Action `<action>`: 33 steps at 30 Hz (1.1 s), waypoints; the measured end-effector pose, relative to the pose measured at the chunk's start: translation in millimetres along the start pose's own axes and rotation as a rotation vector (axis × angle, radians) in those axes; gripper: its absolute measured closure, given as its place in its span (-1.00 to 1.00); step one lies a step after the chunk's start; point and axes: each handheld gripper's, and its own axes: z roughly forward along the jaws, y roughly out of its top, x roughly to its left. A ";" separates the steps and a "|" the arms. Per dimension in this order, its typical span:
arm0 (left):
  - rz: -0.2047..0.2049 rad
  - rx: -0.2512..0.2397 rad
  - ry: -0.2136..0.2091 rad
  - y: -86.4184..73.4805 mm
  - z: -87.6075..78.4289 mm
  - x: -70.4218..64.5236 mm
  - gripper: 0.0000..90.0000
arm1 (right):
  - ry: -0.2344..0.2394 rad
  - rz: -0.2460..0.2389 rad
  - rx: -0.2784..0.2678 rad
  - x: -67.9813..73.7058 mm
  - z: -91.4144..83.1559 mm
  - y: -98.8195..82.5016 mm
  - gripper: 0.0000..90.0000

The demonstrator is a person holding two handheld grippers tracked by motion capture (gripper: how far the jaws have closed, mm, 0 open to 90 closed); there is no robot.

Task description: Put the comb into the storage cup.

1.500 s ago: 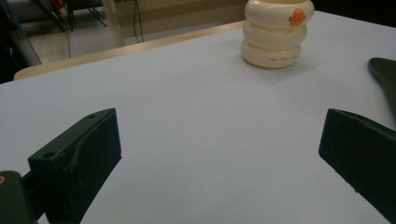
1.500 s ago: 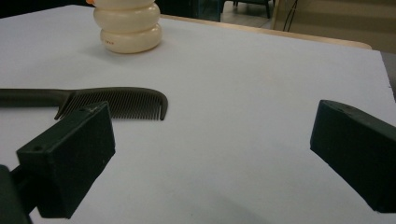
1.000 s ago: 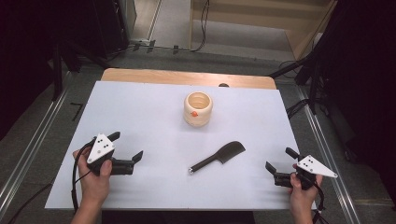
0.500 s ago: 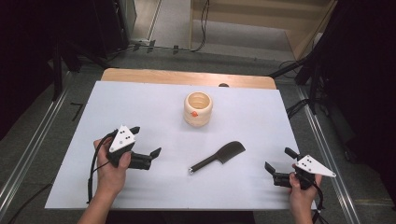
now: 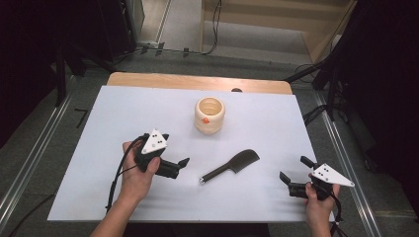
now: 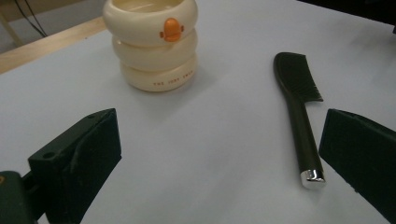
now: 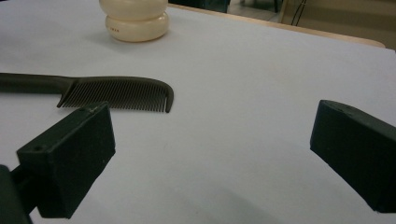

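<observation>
A black comb (image 5: 232,165) with a silver-capped handle lies flat in the middle of the white table (image 5: 123,108). Behind it stands a cream ringed cup (image 5: 209,114) with an orange mark on its rim. My left gripper (image 5: 175,148) hovers open just left of the comb's handle end, nothing between its jaws. In the left gripper view the comb (image 6: 296,107) lies close to the right jaw and the cup (image 6: 156,44) stands ahead. My right gripper (image 5: 293,168) rests open near the front right corner. The comb's teeth (image 7: 116,93) and the cup (image 7: 135,18) lie beyond its left jaw.
A wooden strip (image 5: 197,81) runs along the table's far edge. Metal rails (image 5: 34,153) flank both sides, with cables and dark stands on the floor behind. A cable (image 5: 116,177) trails from the left gripper along the person's forearm.
The left gripper has moved right and a little forward, ending close to the comb's handle end. The right gripper, the comb and the cup have stayed put.
</observation>
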 end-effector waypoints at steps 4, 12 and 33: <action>0.006 0.025 -0.027 5.2 9.9 -4.6 -1.00 | 0.003 -0.005 0.003 -0.1 0.5 0.2 -1.00; 0.011 0.090 -0.062 11.8 28.4 -10.6 -1.00 | 0.007 -0.002 0.004 -0.2 0.6 0.2 -1.00; 0.022 0.259 -0.182 20.4 68.0 -30.1 -1.00 | 0.015 -0.003 0.009 -0.5 1.4 0.5 -1.00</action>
